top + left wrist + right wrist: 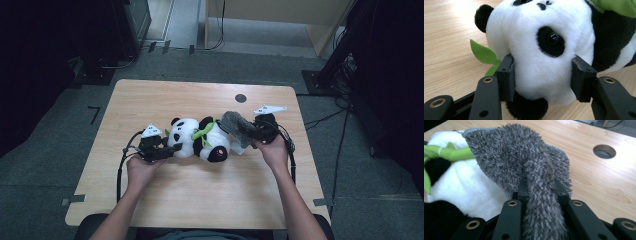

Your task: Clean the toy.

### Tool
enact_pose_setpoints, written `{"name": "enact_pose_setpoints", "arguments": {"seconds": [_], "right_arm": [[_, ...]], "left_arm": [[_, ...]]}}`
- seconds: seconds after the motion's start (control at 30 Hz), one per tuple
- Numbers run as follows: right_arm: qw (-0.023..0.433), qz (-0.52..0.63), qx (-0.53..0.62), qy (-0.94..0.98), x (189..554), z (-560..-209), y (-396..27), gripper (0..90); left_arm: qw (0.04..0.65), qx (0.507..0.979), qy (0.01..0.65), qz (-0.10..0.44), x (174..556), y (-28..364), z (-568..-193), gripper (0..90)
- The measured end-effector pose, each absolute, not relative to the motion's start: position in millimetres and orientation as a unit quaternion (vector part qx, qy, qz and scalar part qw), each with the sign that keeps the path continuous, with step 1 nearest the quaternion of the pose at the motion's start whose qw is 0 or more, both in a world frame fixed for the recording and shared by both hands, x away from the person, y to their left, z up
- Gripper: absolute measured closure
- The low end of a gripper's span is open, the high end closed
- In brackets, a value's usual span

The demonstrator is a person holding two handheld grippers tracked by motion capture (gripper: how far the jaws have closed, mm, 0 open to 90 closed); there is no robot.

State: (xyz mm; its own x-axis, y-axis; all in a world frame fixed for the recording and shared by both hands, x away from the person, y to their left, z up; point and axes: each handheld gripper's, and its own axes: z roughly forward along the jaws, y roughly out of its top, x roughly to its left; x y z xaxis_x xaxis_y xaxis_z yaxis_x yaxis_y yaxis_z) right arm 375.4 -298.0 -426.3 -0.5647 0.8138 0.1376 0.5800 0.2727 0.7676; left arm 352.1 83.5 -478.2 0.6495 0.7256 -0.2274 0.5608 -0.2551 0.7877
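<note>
Wooden table (200, 200) seen from above, with a round hole (240, 98) near its far edge. Lying on its side at mid-table — a plush panda (197, 140), green leaf (482, 52) at its neck. Draped against the panda's lower body, a fuzzy grey sock (235, 125). Left gripper (167, 150) clamped on the panda's white head, pads pressing into the fur on both sides. Right gripper (252, 132) pinched tight on the sock — grey pile bunched between its jaws.

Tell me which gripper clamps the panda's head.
The left gripper: its jaws squeeze the panda at its white head; the right gripper pinches the grey fuzzy cloth.
</note>
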Motion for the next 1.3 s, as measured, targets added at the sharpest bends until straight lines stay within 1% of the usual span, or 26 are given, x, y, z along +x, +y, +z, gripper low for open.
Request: {"name": "enact_pose_setpoints", "arguments": {"seconds": [0.2,0.27,0.37,0.53,0.7,0.87,1.03,1.17,1.3], "right_arm": [[0.147,0.409,0.452,0.779,374,-423,-306,75.2],[0.143,0.422,0.455,0.771,373,-418,-309,75.4],[0.149,0.435,0.447,0.767,371,-406,-307,75.4],[0.158,0.453,0.424,0.769,372,-384,-292,75.5],[0.156,0.456,0.406,0.777,379,-375,-270,75.4],[0.144,0.452,0.394,0.787,389,-376,-243,75.1],[0.136,0.439,0.383,0.801,398,-388,-216,74.9],[0.127,0.415,0.386,0.814,403,-400,-209,74.7],[0.124,0.404,0.388,0.819,404,-405,-212,74.8]], "left_arm": [[0.459,0.786,0.404,0.089,350,85,-479,44.0],[0.458,0.787,0.404,0.089,350,84,-479,43.9],[0.458,0.785,0.407,0.088,349,84,-479,43.8],[0.459,0.783,0.41,0.087,349,83,-478,43.6],[0.458,0.785,0.41,0.085,349,83,-478,43.5],[0.458,0.783,0.411,0.086,349,82,-478,43.5],[0.458,0.781,0.415,0.088,349,81,-478,43.6],[0.456,0.782,0.415,0.088,349,81,-478,44.0],[0.456,0.782,0.416,0.086,350,81,-478,44.9]]}}
